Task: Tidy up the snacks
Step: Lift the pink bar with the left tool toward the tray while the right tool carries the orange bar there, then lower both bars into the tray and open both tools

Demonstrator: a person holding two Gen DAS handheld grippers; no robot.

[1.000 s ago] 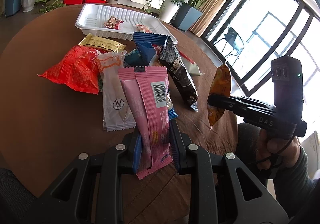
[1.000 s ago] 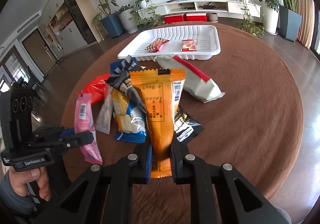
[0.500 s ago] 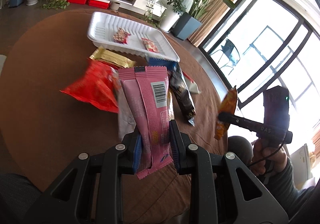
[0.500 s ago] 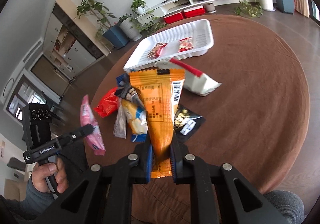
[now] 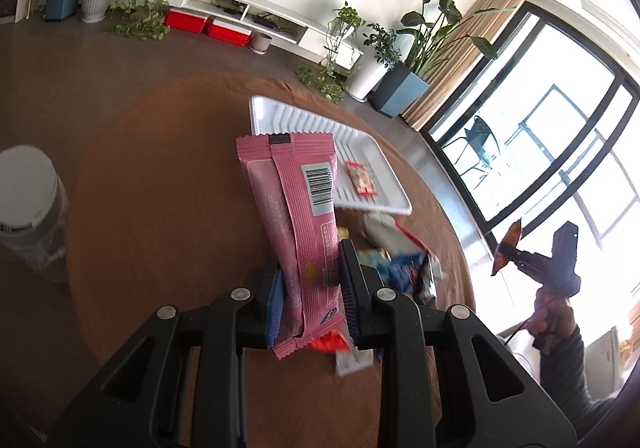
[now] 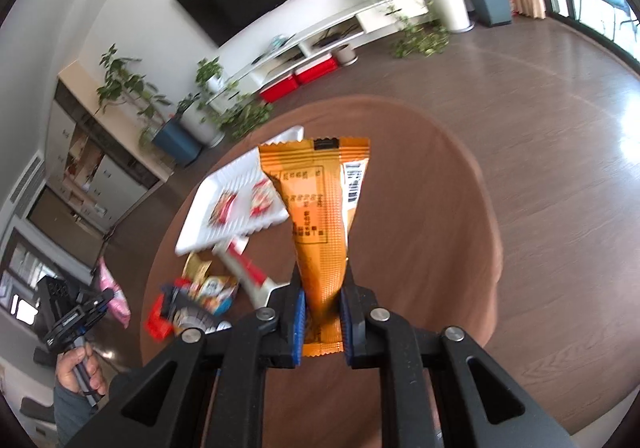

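Note:
My left gripper [image 5: 308, 276] is shut on a pink snack packet [image 5: 298, 208] that stands upright between its pads, held above the round brown table [image 5: 160, 188]. My right gripper [image 6: 322, 296] is shut on an orange snack packet [image 6: 320, 208], also lifted over the table. A white ribbed tray [image 5: 360, 152] lies at the table's far side with small red-and-white snacks [image 6: 240, 204] in it. A pile of loose snack packets [image 6: 196, 296] lies on the table, near the tray. Each wrist view shows the other gripper off to the side: the right one [image 5: 504, 252], the left one [image 6: 106, 294].
A white-lidded bin [image 5: 28, 208] stands on the floor left of the table. Potted plants [image 5: 400, 60], a low white TV shelf [image 5: 248, 8] and large windows [image 5: 560, 148] ring the room. A person's hand [image 6: 76, 368] grips the left handle.
Both grippers have risen and pulled back from the snack pile with their packets, swinging apart. The table and tray look smaller and tilted; the right view has rolled.

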